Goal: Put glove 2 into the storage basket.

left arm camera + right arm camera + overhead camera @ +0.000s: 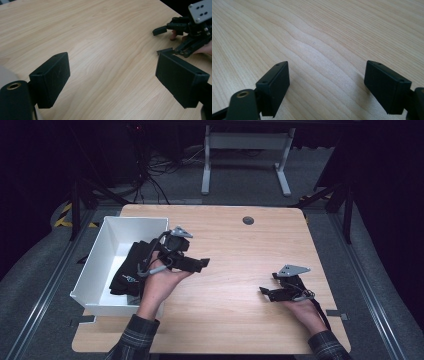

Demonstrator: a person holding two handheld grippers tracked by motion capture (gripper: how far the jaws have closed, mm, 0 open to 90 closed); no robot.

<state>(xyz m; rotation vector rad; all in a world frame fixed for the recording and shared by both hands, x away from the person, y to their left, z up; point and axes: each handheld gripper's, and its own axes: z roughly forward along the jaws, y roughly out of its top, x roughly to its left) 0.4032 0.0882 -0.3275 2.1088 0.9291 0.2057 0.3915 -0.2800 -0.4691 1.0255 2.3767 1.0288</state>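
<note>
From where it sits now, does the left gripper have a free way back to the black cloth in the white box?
Probably yes. The left gripper is just right of the white box, jaws open with nothing between them. The black cloth lies in the open-topped box, and nothing stands between them except the box's near wall.

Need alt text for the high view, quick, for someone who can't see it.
Left gripper, jaws open and empty, hovers beside a white rectangular bin holding black fabric. Right gripper, also open, rests on the light wooden table.

The table [235,270] is pale wood, smooth and matt. The bin [100,260] at its left looks like smooth white plastic, holding black cloth [131,270].
</note>
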